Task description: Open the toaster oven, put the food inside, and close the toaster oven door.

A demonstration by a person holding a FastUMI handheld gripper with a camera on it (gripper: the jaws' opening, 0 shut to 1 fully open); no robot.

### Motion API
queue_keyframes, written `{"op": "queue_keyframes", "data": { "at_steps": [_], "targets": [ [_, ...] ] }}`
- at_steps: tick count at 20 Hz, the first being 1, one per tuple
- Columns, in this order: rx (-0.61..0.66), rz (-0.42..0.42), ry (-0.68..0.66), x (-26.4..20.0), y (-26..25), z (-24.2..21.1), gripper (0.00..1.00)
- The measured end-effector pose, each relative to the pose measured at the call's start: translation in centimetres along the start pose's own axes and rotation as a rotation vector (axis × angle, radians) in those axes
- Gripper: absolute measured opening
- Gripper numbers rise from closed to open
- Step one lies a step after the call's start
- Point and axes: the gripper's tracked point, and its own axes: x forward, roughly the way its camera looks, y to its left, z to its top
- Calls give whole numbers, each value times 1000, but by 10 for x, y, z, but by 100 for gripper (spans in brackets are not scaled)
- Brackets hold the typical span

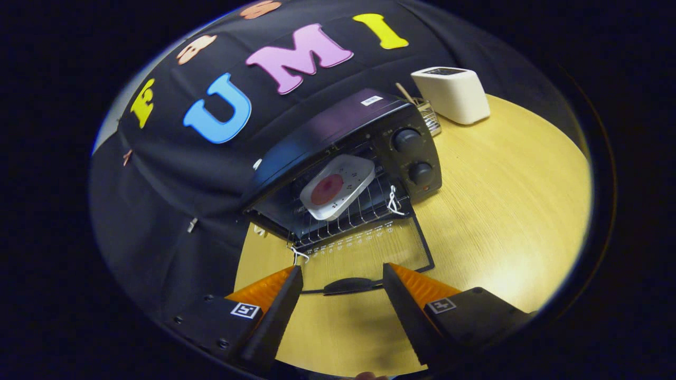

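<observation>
A black toaster oven (338, 132) stands on the wooden table (501, 184) with its glass door (369, 248) folded down flat toward me. On the wire rack (364, 211) inside lies a white dish (348, 182) holding a round pink piece of food (327, 190). My gripper (343, 277) is open, and the door's dark handle (348, 285) lies between the fingertips without either finger pressing on it. Two round knobs (407, 140) sit on the oven's right panel.
A white pop-up toaster (451, 94) stands behind the oven to its right, with a small wire basket (428, 113) between them. The black booth cloth (174, 174) hangs close behind and to the left of the oven. Bare tabletop stretches to the right.
</observation>
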Motion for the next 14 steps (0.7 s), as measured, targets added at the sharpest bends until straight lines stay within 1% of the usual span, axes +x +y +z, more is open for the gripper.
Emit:
{"op": "queue_keyframes", "data": {
  "at_steps": [2,5,8,10,14],
  "targets": [
    [-81,-20,24,-4,-7,-16,98],
    [-208,-80,61,-4,-22,-38,98],
    [-327,-170,129,0,-40,-64,99],
    [-337,-206,165,7,-44,-78,99],
    [-373,-279,186,23,-48,-91,99]
  ]
}}
